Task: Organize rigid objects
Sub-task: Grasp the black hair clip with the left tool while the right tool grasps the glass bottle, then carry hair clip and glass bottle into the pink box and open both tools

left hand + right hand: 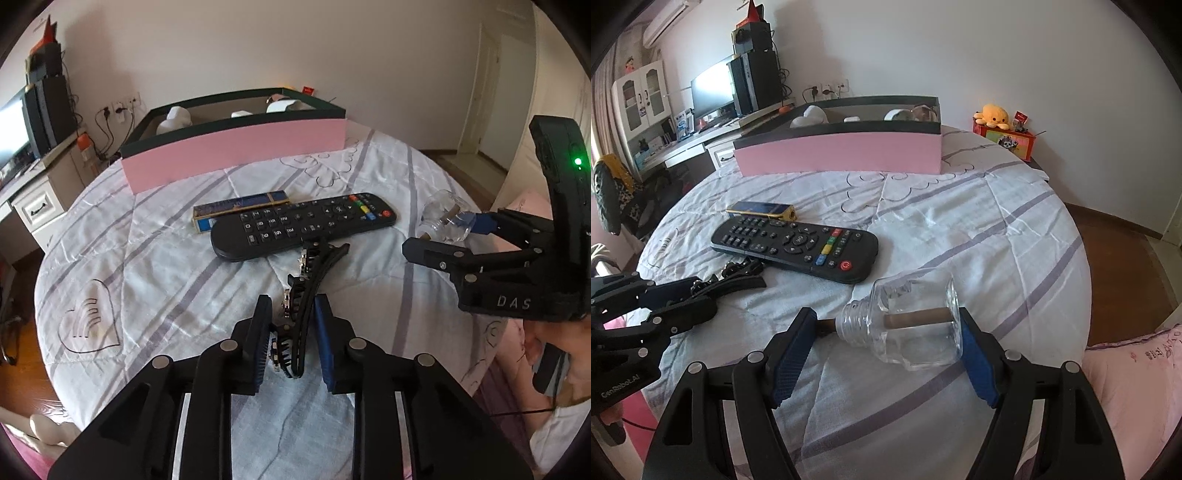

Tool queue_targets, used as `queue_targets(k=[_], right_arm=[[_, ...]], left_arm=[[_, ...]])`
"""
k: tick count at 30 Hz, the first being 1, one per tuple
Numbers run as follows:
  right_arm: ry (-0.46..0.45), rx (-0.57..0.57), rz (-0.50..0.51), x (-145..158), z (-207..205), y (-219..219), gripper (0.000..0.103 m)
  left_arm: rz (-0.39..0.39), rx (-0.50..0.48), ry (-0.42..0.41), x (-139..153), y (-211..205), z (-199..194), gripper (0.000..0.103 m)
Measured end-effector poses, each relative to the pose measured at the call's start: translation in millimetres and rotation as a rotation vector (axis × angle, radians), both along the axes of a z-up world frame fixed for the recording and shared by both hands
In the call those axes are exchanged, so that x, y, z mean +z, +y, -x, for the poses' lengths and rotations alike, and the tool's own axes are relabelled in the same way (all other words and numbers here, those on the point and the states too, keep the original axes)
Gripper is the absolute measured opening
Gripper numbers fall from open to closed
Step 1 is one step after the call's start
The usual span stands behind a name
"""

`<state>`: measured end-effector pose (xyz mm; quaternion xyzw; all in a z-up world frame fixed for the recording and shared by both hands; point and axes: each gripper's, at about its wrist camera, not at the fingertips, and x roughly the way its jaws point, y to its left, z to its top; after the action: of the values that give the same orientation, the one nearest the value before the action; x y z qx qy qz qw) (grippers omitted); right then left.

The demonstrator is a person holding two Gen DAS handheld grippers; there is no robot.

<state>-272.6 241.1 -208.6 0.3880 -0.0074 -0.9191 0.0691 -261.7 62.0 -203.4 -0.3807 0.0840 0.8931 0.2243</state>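
On the quilt [155, 236], near its front edge, the left gripper [291, 314] has its pads clamped on the near end of a black hair clip [314, 273], whose far end points toward the remote [303, 225]. To the right, the right gripper [886, 328] stands wide, a clear bottle [912, 321] lying on its side between the pads; the right pad [975, 354] touches the bottle's base, while the left pad [792, 354] sits apart from the neck. A brown stick runs through the bottle. Beyond the remote lies a blue-and-gold box [240, 208], just touching it. At the far side sits a pink-sided bin [236, 155] holding white items.

Only the left wrist view shows the clip's teeth and the hand [546, 343] under the right gripper. Only the right wrist view shows the bottle whole, an orange plush [993, 114] on a red box [1004, 140] at the far right, and a monitor [713, 88] on a desk at the far left.
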Motion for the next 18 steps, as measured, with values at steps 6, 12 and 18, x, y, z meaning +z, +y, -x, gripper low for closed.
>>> queue_targets(k=[6, 12, 18], right_arm=[[0.042, 0.013, 0.008, 20, -4, -3, 0.075], [0.104, 0.036, 0.009, 48, -9, -8, 0.075], [0.216, 0.069, 0.008, 94, -17, -19, 0.075]], left_arm=[[-0.039, 0.013, 0.040, 22, -14, -3, 0.019], [-0.063, 0.070, 0.091, 44, -33, -8, 0.019], [-0.078, 0.154, 0.231, 95, -57, -21, 0.019]])
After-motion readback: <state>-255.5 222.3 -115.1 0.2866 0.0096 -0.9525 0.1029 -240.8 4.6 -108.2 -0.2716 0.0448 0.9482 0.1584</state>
